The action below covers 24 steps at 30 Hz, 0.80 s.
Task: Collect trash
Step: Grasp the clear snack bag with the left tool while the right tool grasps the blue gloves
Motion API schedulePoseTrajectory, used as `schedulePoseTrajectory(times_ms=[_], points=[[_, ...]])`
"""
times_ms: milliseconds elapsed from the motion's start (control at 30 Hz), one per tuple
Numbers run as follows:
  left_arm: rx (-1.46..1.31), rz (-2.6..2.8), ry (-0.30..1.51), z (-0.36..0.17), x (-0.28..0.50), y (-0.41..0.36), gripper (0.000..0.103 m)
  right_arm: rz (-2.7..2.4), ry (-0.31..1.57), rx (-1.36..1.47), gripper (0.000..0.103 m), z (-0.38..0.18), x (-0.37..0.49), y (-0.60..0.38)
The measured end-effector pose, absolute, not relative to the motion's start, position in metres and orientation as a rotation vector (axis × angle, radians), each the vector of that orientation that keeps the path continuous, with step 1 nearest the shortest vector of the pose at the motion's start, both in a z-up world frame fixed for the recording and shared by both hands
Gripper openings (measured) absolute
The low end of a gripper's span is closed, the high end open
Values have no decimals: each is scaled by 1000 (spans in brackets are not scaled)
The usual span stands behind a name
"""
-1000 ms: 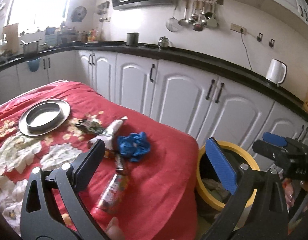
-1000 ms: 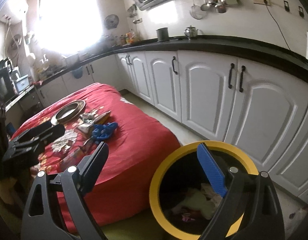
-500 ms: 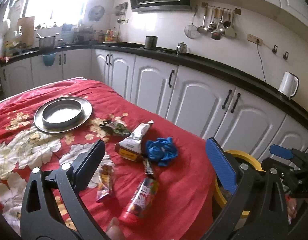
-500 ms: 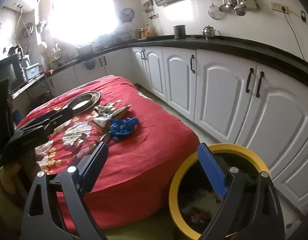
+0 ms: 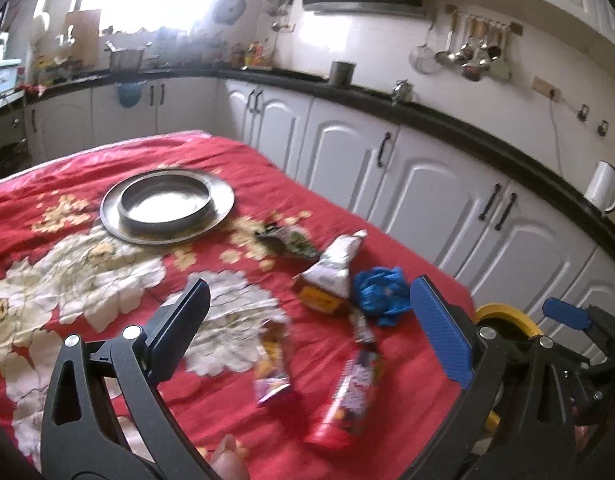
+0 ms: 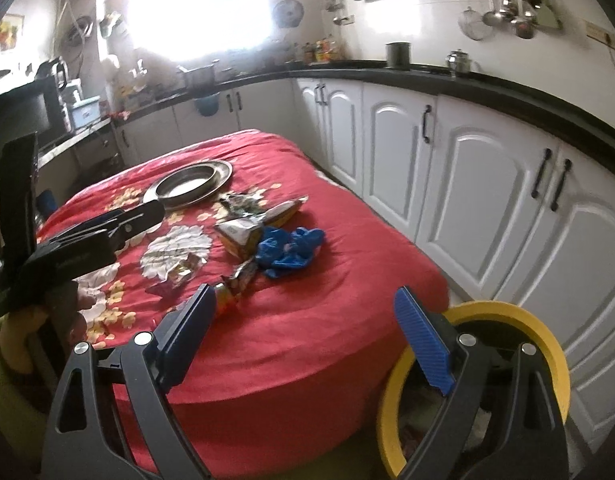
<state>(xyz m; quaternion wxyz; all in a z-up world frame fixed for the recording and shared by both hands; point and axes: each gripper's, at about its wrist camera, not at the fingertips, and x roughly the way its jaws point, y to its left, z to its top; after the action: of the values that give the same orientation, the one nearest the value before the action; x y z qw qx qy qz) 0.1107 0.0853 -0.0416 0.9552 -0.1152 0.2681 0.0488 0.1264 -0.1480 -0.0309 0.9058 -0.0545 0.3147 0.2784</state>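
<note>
Over on the left side of the red flowered tablecloth (image 5: 315,168) sits a round metal plate (image 5: 167,204), well clear of the litter. Moving right, the left gripper (image 5: 307,320) hangs above the cloth with its fingers spread wide and nothing between them, and under that gap lies the trash: a small purple and yellow wrapper (image 5: 272,368) close to the near edge, just beside it a long red wrapper (image 5: 349,396) pointing toward the near edge. Farther back there's a dark crumpled packet (image 5: 291,240), then a silver and yellow bag (image 5: 331,276) lying on its side, and touching its right end a bunched blue glove (image 5: 381,294). All of it is on the table's right half, blurred in the left view. Further right, past the table's edge and low on the floor, stands the yellow-rimmed bin (image 6: 547,344), against the white cabinets (image 6: 487,184). The right gripper (image 6: 303,336) hovers between table and bin, fingers wide apart and empty too, its blue pad (image 6: 423,344) in front of the bin's rim. What lies inside the bin, I can't make out.
</note>
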Motion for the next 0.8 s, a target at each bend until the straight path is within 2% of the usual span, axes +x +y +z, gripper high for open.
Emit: schedulePoseTrajectory(times_ms=[233,433,500,600,733,800], points=[[-296,120,606,-60,109,112,91,596,672,-139,88,-41,154,-117],[-339,87,665,-75,114,118,77,592,705,-156,84,-56,183,-97],[-353,74,689,-82,116,117,69,582,729,-151,81,-63,193,-93],[-354,66,718,-89,119,115,61,570,758,-138,76,-71,207,-91],[-354,48,751,-95,121,111,58,560,794,-120,67,-80,223,-87],[-349,43,763,-97,122,109,51,563,819,-114,62,-85,231,-83]])
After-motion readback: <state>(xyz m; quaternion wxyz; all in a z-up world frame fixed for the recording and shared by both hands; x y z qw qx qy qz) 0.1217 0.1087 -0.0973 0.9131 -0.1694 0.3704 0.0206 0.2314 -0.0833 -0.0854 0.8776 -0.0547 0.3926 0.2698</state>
